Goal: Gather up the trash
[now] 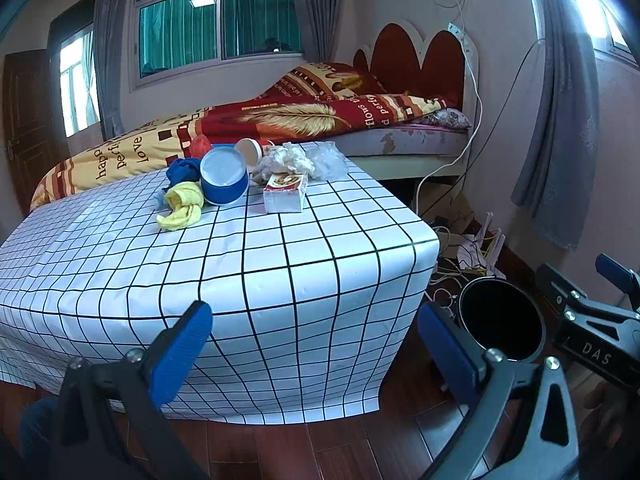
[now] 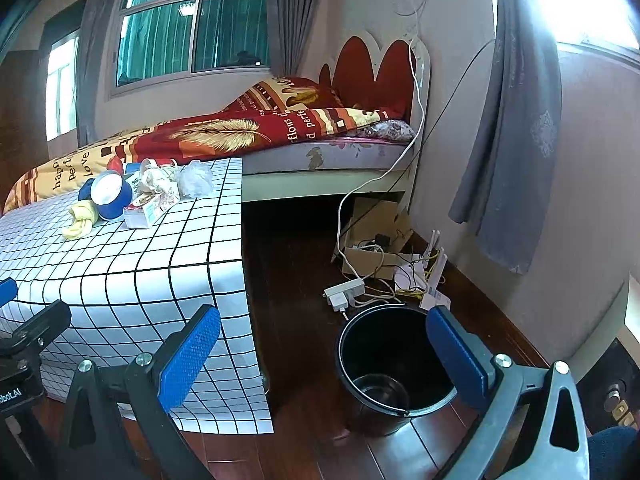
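Note:
Trash lies at the far end of a table with a white grid cloth (image 1: 280, 248): a blue bowl (image 1: 224, 178) on its side, a yellow cloth (image 1: 182, 206), a small carton (image 1: 285, 194), crumpled white paper (image 1: 290, 160), a clear plastic bag (image 1: 330, 160), a paper cup (image 1: 250, 150). A black bucket (image 2: 394, 360) stands on the floor right of the table. My left gripper (image 1: 316, 344) is open and empty before the table's near corner. My right gripper (image 2: 324, 350) is open and empty, above the bucket's near left side.
A bed (image 1: 320, 120) with a red and yellow quilt stands behind the table. A power strip (image 2: 344, 292), cables, a cardboard box (image 2: 372, 240) and a router lie on the wooden floor by the wall. Grey curtains (image 2: 516, 140) hang on the right.

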A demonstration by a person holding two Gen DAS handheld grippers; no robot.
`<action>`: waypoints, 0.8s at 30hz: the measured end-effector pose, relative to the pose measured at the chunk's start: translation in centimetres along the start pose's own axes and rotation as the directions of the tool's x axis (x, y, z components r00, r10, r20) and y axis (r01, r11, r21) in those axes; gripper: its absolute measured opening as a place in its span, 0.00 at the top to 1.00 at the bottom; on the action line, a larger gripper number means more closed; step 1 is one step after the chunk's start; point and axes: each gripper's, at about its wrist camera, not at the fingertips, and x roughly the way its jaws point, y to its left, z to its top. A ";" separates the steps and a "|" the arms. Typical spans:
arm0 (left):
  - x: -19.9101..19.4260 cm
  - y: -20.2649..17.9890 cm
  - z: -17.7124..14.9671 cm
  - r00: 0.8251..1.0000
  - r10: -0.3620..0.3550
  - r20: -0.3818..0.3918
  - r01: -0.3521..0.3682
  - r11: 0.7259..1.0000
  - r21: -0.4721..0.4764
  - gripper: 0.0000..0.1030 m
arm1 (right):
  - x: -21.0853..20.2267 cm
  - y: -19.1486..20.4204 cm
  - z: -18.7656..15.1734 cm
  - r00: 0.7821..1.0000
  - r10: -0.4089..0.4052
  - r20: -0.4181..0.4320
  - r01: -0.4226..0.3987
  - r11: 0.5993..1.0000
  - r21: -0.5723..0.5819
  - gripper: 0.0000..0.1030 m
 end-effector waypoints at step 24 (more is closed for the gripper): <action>0.0 0.2 -0.2 1.000 0.006 -0.003 -0.006 1.000 0.001 0.00 | 0.0 0.1 0.1 1.000 -0.001 0.005 0.001 1.000 -0.001 0.00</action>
